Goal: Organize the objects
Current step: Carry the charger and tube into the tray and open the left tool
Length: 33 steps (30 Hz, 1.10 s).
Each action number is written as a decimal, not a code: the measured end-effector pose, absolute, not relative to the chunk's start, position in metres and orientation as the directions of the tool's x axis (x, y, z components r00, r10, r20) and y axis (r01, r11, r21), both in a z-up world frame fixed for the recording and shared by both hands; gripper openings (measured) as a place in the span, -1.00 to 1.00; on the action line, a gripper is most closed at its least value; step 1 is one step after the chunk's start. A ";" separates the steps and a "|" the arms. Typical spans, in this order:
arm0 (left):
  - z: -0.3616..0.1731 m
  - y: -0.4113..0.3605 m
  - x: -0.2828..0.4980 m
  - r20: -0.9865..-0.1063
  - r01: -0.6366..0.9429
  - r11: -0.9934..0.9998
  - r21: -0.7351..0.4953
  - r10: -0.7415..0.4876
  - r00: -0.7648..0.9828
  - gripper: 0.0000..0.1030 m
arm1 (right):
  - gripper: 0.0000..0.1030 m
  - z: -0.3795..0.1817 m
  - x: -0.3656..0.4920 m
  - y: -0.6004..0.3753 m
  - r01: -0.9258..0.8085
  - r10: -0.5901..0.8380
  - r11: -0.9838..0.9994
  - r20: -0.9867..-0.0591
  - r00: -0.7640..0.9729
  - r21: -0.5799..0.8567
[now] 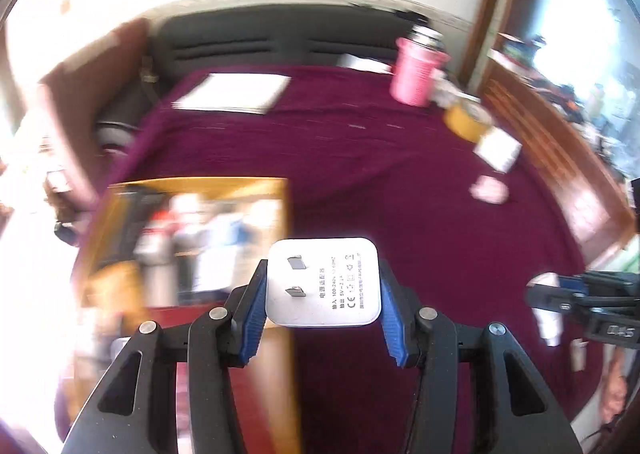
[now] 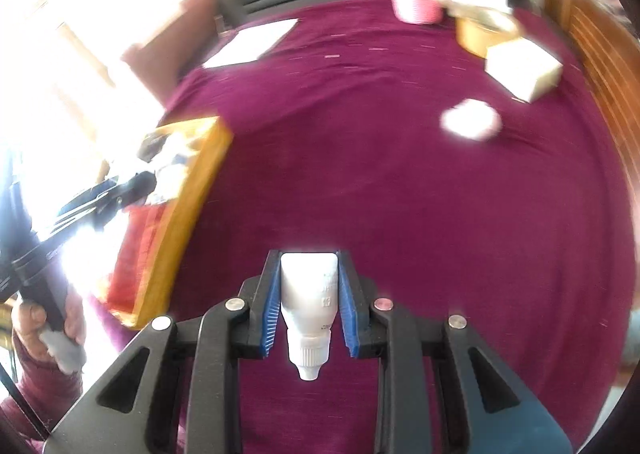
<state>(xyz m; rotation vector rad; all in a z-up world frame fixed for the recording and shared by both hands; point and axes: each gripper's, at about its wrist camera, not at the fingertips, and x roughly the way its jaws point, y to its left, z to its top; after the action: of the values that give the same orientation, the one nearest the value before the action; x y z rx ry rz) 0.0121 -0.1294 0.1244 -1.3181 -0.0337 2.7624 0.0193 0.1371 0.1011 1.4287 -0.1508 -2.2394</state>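
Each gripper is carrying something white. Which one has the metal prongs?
The white charger plug in the left gripper: square, with two metal prongs. The right gripper holds a white tube with a ribbed cap.

Two fisheye views, each mounted just behind a hand-held tool, look steeply down and forward across a maroon-covered counter (image 1: 400, 182). Both share the pink cup (image 1: 416, 70) and yellow box (image 2: 192, 210).

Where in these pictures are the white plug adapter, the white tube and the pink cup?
white plug adapter (image 1: 323, 282): left wrist view, on its flat printed face beside the two prongs.
white tube (image 2: 307, 290): right wrist view, on the middle of its body.
pink cup (image 1: 416, 72): left wrist view, on its ribbed side.
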 end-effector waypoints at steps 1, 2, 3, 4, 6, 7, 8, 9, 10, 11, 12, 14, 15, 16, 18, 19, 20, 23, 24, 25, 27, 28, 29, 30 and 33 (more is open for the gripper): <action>0.125 -0.144 0.016 -0.771 -0.033 -0.999 -0.029 0.043 -0.636 -0.15 | -0.54 0.103 0.022 0.124 0.351 -0.455 -0.873 -0.825 -0.336 0.339; 0.124 -0.159 0.019 -0.767 -0.001 -1.000 0.009 -0.007 -0.641 -0.14 | -0.54 0.104 0.025 0.109 0.374 -0.467 -0.862 -0.823 -0.325 0.342; 0.121 -0.172 0.022 -0.764 0.023 -0.999 0.036 -0.043 -0.643 -0.14 | -0.54 0.105 0.028 0.093 0.395 -0.479 -0.851 -0.820 -0.313 0.346; 0.117 -0.184 0.023 -0.763 0.042 -0.998 0.053 -0.068 -0.642 -0.14 | -0.54 0.105 0.030 0.080 0.411 -0.489 -0.841 -0.819 -0.301 0.351; 0.105 -0.206 0.021 -0.773 0.065 -0.995 0.080 -0.103 -0.625 -0.14 | -0.54 0.106 0.036 0.049 0.445 -0.511 -0.819 -0.814 -0.276 0.363; 0.099 -0.214 0.020 -0.776 0.079 -0.992 0.097 -0.125 -0.618 -0.14 | -0.54 0.106 0.038 0.034 0.461 -0.519 -0.809 -0.812 -0.266 0.365; 0.091 -0.222 0.017 -0.779 0.091 -0.990 0.110 -0.143 -0.610 -0.14 | -0.54 0.105 0.041 0.019 0.476 -0.525 -0.800 -0.812 -0.257 0.366; 0.085 -0.227 0.013 -0.783 0.093 -0.989 0.114 -0.147 -0.604 -0.14 | -0.54 0.105 0.042 0.006 0.486 -0.529 -0.793 -0.811 -0.249 0.368; 0.078 -0.234 0.011 -0.789 0.098 -0.989 0.113 -0.149 -0.596 -0.14 | -0.54 0.103 0.043 -0.007 0.497 -0.536 -0.784 -0.810 -0.240 0.371; 0.070 -0.240 0.005 -0.801 0.111 -0.989 0.101 -0.147 -0.581 -0.14 | -0.54 0.102 0.044 -0.021 0.507 -0.539 -0.778 -0.809 -0.233 0.372; 0.064 -0.246 0.001 -0.810 0.114 -0.990 0.081 -0.132 -0.572 -0.14 | -0.54 0.099 0.044 -0.033 0.512 -0.537 -0.776 -0.812 -0.229 0.369; 0.055 -0.255 -0.008 -0.824 0.119 -0.991 0.056 -0.113 -0.555 -0.14 | -0.53 0.092 0.043 -0.054 0.510 -0.543 -0.770 -0.814 -0.208 0.383; 0.051 -0.257 -0.012 -0.828 0.124 -0.991 0.056 -0.115 -0.548 -0.14 | -0.53 0.088 0.042 -0.063 0.508 -0.549 -0.766 -0.812 -0.198 0.394; 0.049 -0.260 -0.014 -0.830 0.122 -0.991 0.053 -0.112 -0.547 -0.14 | -0.53 0.085 0.041 -0.071 0.506 -0.549 -0.767 -0.813 -0.196 0.395; 0.045 -0.264 -0.018 -0.832 0.123 -0.991 0.056 -0.114 -0.543 -0.14 | -0.53 0.077 0.036 -0.085 0.494 -0.544 -0.772 -0.817 -0.191 0.399; 0.044 -0.267 -0.018 -0.832 0.125 -0.991 0.056 -0.116 -0.542 -0.14 | -0.53 0.071 0.033 -0.092 0.486 -0.545 -0.774 -0.818 -0.184 0.406; 0.044 -0.269 -0.019 -0.833 0.125 -0.991 0.046 -0.108 -0.543 -0.14 | -0.53 0.068 0.030 -0.097 0.480 -0.540 -0.778 -0.821 -0.182 0.405; 0.045 -0.277 -0.020 -0.828 0.139 -0.990 0.018 -0.093 -0.552 -0.14 | -0.53 0.057 0.022 -0.109 0.462 -0.509 -0.801 -0.839 -0.190 0.381; 0.045 -0.279 -0.019 -0.826 0.145 -0.989 0.013 -0.092 -0.556 -0.14 | -0.53 0.053 0.019 -0.111 0.455 -0.502 -0.807 -0.844 -0.191 0.377; 0.045 -0.282 -0.019 -0.824 0.151 -0.989 0.006 -0.091 -0.559 -0.14 | -0.53 0.049 0.016 -0.112 0.444 -0.496 -0.813 -0.848 -0.189 0.377; 0.045 -0.287 -0.018 -0.820 0.158 -0.987 -0.012 -0.080 -0.566 -0.14 | -0.53 0.045 0.008 -0.113 0.429 -0.502 -0.815 -0.844 -0.186 0.390; 0.046 -0.288 -0.018 -0.817 0.159 -0.987 -0.018 -0.077 -0.571 -0.14 | -0.53 0.044 0.006 -0.114 0.426 -0.500 -0.817 -0.845 -0.190 0.388; 0.047 -0.289 -0.017 -0.812 0.160 -0.987 -0.019 -0.078 -0.578 -0.14 | -0.53 0.043 0.004 -0.115 0.424 -0.495 -0.821 -0.846 -0.198 0.382; 0.048 -0.290 -0.015 -0.808 0.161 -0.987 -0.016 -0.082 -0.584 -0.14 | -0.53 0.043 0.002 -0.116 0.422 -0.488 -0.827 -0.848 -0.206 0.373; 0.056 -0.290 -0.010 -0.783 0.164 -0.986 -0.002 -0.101 -0.613 -0.14 | -0.54 0.038 -0.002 -0.118 0.415 -0.462 -0.841 -0.860 -0.219 0.346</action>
<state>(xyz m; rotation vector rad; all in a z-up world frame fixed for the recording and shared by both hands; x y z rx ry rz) -0.0104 -0.2895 0.0558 -1.4298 -0.1209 2.9598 -0.0024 -0.1179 0.0385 1.4968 -0.0560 -2.0913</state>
